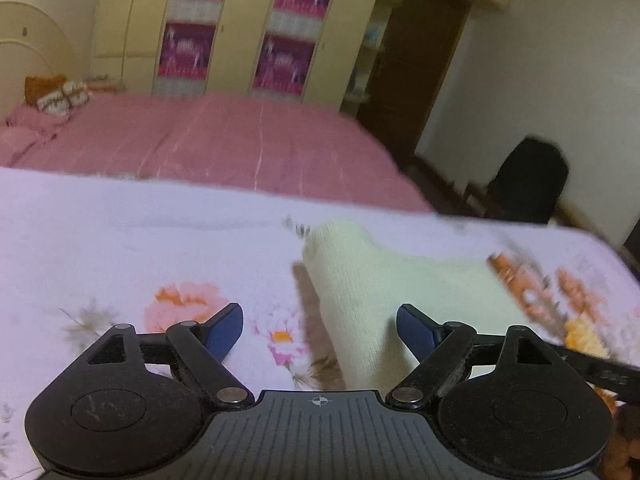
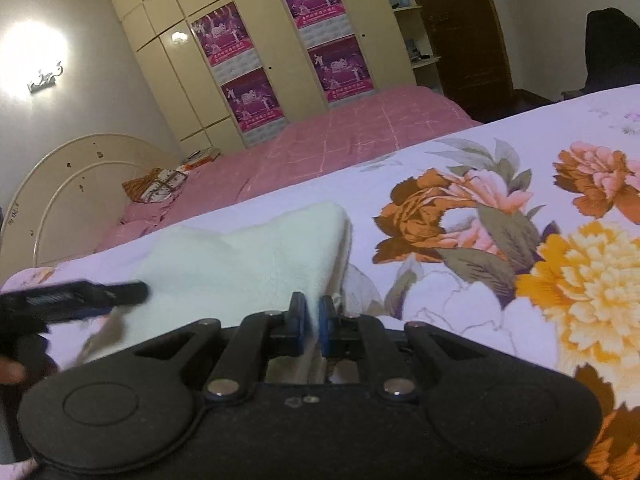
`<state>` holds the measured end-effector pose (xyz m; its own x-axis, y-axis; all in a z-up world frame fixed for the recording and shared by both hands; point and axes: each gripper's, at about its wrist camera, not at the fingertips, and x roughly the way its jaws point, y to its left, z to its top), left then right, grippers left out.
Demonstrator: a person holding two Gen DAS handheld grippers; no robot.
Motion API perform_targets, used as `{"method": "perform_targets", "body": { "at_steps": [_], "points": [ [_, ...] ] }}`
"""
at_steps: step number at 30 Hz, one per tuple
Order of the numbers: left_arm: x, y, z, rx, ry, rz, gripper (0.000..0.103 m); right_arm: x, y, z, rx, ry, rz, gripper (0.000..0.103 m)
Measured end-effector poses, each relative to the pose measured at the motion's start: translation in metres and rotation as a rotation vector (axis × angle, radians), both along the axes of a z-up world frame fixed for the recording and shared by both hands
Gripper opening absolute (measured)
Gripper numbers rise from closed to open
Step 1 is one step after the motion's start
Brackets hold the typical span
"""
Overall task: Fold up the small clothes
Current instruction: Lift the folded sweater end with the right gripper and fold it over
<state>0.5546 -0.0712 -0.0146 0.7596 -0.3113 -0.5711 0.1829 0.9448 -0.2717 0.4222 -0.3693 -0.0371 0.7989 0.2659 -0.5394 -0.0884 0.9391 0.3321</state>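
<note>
A small cream knitted garment (image 1: 372, 280) lies on the floral sheet (image 1: 120, 248). My left gripper (image 1: 320, 330) is open, low over the sheet, its blue fingertips (image 1: 226, 332) straddling the garment's near left edge. In the right wrist view the same garment (image 2: 248, 256) lies ahead and to the left. My right gripper (image 2: 314, 320) is shut on the garment's near edge, cloth pinched between the blue pads. Part of the left gripper (image 2: 80, 294) shows at the left of that view, beside the garment.
The floral sheet (image 2: 500, 240) covers the work surface. Behind it is a bed with a pink cover (image 1: 224, 140), pillows (image 1: 60, 96) and a headboard (image 2: 72, 184). A wardrobe with purple posters (image 2: 304, 48) stands at the back. A dark chair (image 1: 528, 180) is at the right.
</note>
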Motion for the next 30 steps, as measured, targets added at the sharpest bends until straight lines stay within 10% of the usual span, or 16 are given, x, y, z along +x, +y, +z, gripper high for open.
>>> {"method": "perform_targets", "body": {
  "at_steps": [5, 12, 19, 30],
  "points": [
    [-0.011, 0.001, -0.019, 0.05, 0.087, -0.041, 0.084, 0.002, -0.006, 0.0, 0.005, 0.019, -0.003, 0.007],
    [-0.058, 0.016, -0.006, -0.115, 0.05, -0.022, 0.084, -0.022, 0.005, 0.027, 0.018, -0.03, 0.022, 0.017],
    [-0.072, -0.011, -0.032, 0.042, 0.122, -0.041, 0.084, -0.039, 0.04, 0.007, -0.152, 0.086, 0.078, 0.009],
    [-0.134, 0.014, -0.025, -0.062, 0.1, 0.0, 0.084, -0.1, 0.002, 0.024, 0.048, 0.08, 0.055, 0.021]
  ]
}}
